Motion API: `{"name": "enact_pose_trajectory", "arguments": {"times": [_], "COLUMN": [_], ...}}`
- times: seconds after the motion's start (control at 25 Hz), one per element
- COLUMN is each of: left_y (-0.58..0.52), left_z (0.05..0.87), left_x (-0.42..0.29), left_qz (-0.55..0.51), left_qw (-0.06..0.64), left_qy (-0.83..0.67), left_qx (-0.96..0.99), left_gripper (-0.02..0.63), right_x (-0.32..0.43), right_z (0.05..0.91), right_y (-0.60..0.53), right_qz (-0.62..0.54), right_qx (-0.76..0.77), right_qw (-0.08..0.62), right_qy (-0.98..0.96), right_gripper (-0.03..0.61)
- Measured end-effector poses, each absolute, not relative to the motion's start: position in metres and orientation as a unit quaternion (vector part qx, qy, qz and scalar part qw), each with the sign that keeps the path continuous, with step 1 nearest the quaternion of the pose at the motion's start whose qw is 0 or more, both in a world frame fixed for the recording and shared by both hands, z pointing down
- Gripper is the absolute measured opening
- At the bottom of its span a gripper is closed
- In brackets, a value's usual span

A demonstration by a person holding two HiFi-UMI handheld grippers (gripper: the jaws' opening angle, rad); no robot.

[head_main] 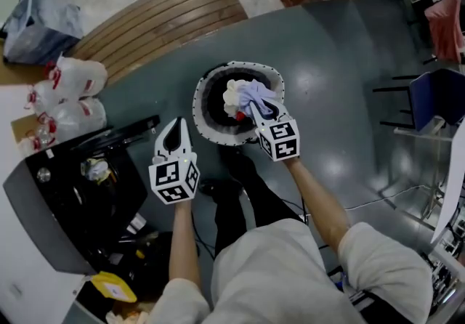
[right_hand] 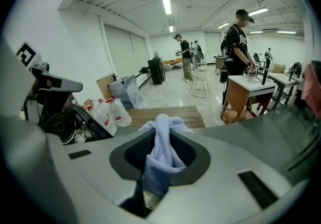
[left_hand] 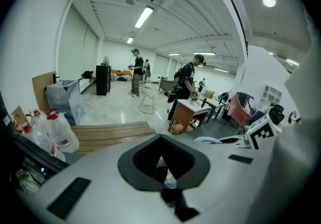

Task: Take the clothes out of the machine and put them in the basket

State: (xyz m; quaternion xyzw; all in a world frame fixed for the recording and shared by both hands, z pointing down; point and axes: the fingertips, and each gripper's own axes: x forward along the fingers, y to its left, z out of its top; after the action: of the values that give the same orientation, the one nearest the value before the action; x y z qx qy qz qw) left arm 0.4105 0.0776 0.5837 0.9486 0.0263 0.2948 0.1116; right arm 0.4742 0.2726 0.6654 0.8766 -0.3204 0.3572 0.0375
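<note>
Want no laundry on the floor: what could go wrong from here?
The light blue cloth, clamped in the right gripper, bunches up over its fingers; it may snag there on release. The gripper is near the basket rim, so a trailing end might drape outside.

Pale blue cloth [right_hand: 160, 152]; white basket [head_main: 197, 108], dark inside; grey floor [head_main: 349, 61].
</note>
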Motion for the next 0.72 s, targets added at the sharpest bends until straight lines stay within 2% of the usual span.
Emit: {"name": "enact_pose_trajectory", "arguments": {"times": [0.12,0.16,0.24,0.28,0.56,0.64,0.72], "left_y": [0.073,0.072,0.073,0.073,0.072,0.067,0.06], "left_z": [0.6,0.603,0.607,0.607,0.598,0.594,0.589], "left_x": [0.408,0.407,0.409,0.41,0.412,0.41,0.405], "left_qz": [0.303,0.304,0.304,0.304,0.293,0.291,0.287], "left_qw": [0.12,0.121,0.121,0.122,0.122,0.123,0.127], "left_qy": [0.013,0.011,0.011,0.011,0.005,-0.001,-0.011], "left_qx": [0.945,0.945,0.945,0.945,0.948,0.949,0.949], "left_gripper": [0.018,0.018,0.018,0.018,0.018,0.018,0.018], "right_x": [0.474,0.475,0.479,0.483,0.487,0.485,0.483], "right_z": [0.696,0.702,0.708,0.707,0.689,0.684,0.677], "right_y": [0.27,0.269,0.267,0.266,0.263,0.259,0.253], "right_qz": [0.375,0.376,0.366,0.359,0.338,0.338,0.337], "right_qx": [0.87,0.87,0.875,0.878,0.881,0.879,0.875], "right_qw": [0.037,0.035,0.031,0.032,0.051,0.052,0.055], "right_qy": [-0.319,-0.318,-0.315,-0.315,-0.328,-0.333,-0.343], "right_gripper": [0.087,0.108,0.31,0.342,0.342,0.303,0.232]}}
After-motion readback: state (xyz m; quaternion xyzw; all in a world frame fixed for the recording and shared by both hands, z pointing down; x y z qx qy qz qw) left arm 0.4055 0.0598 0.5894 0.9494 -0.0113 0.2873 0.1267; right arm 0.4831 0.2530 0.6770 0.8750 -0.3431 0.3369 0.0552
